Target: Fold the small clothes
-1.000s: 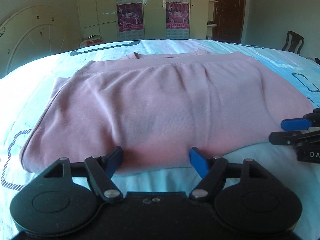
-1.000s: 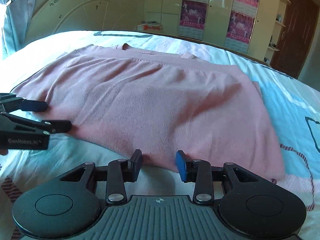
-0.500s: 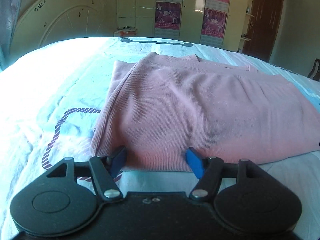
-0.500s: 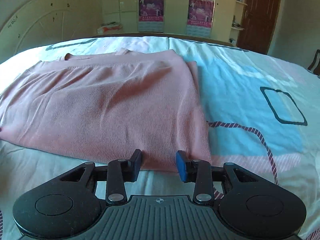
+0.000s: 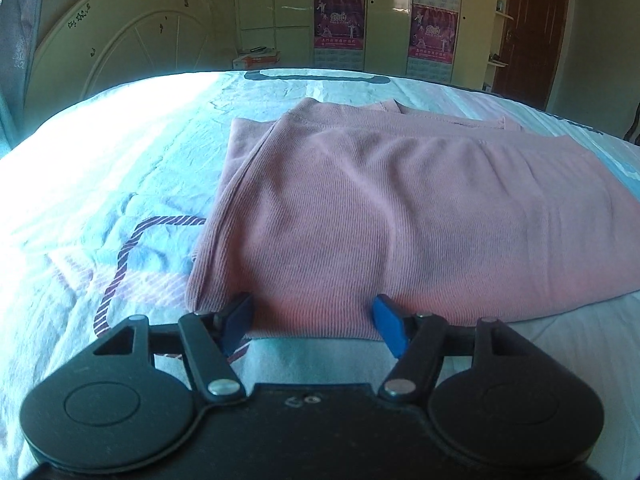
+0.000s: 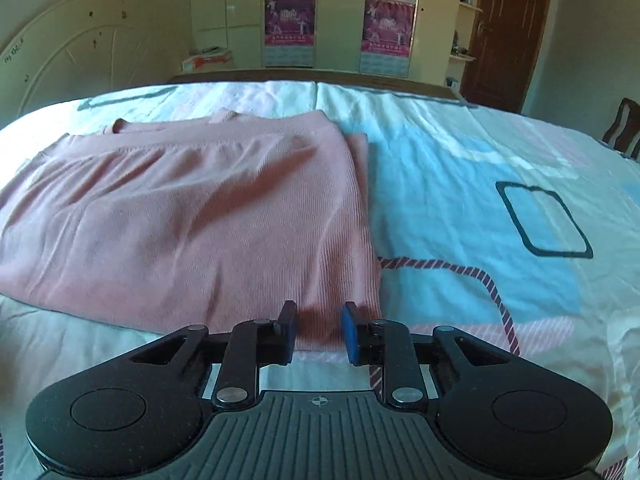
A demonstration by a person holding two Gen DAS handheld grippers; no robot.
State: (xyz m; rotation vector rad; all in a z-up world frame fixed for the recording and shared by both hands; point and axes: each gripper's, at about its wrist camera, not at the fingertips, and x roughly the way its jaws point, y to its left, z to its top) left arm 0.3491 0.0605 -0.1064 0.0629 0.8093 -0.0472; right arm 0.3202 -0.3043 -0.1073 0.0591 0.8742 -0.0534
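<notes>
On the patterned bedsheet (image 5: 100,184) lay your folded pink garment (image 5: 400,216), flat, its near hem facing you. Your left gripper (image 5: 316,320) stood released, its blue pads wide apart over the hem's left corner. Your right gripper (image 6: 319,330) was closing, the hem's right corner between its pads, not yet clamped. Beyond the bed stood a wardrobe (image 6: 336,12).

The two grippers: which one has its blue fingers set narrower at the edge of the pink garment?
The right gripper: its jaws are closing, with only a narrow strip of the pink garment between them. The left gripper spans a much wider strip.
</notes>
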